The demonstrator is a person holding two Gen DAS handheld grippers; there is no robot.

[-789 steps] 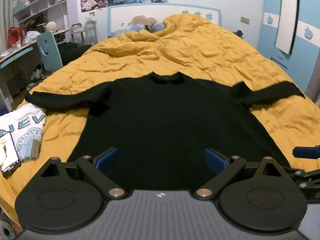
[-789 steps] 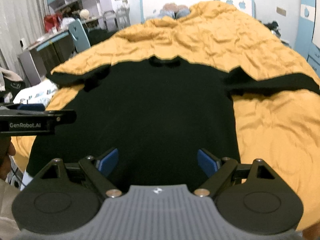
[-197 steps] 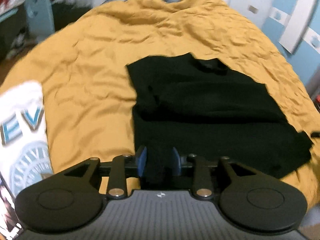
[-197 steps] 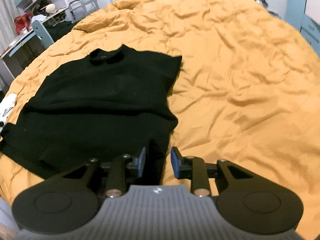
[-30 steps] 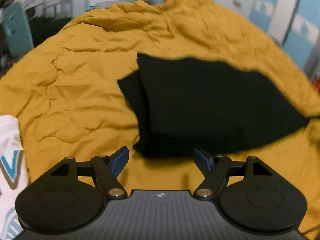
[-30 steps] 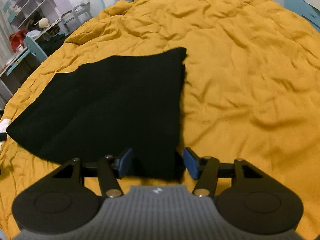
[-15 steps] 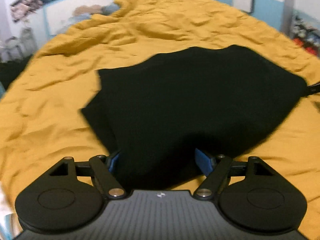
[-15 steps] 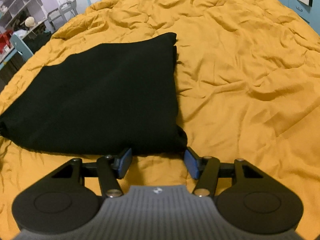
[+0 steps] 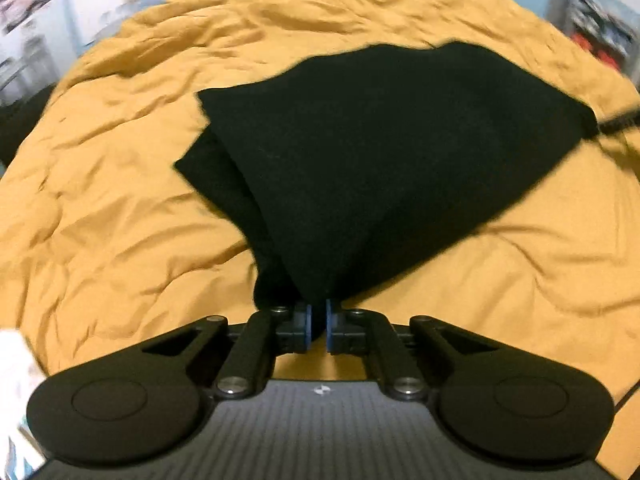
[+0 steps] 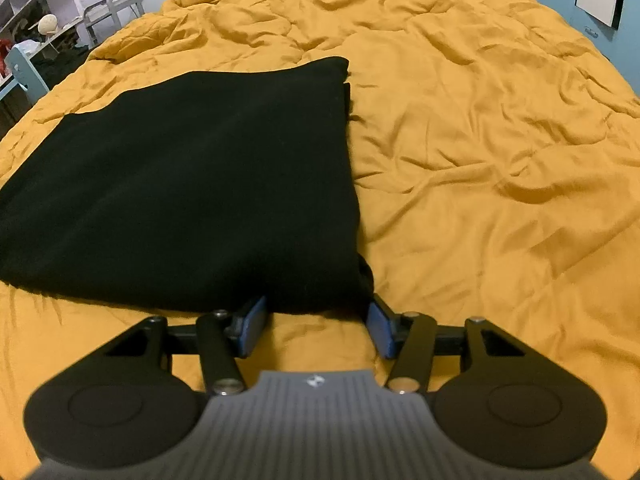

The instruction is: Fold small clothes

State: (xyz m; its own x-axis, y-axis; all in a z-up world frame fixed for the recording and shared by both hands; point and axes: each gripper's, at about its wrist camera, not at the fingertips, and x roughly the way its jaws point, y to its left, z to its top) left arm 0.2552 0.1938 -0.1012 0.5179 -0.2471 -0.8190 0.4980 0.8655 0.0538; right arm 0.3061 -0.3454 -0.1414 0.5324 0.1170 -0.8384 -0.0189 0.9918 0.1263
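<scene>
The sweater's (image 9: pixel 380 152) near corner is clamped by the left gripper (image 9: pixel 318 322); its other corner is straddled by the closing right gripper (image 10: pixel 316 326), pads not yet pressing.

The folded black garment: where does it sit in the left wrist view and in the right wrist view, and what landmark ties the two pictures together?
Left wrist view: the black garment fills the centre, its near corner pinched in the left gripper.
Right wrist view: it lies left of centre, its near right corner between the closing jaws of the right gripper, pads not yet on it.
Shared landmark: the wrinkled yellow quilt under it.
</scene>
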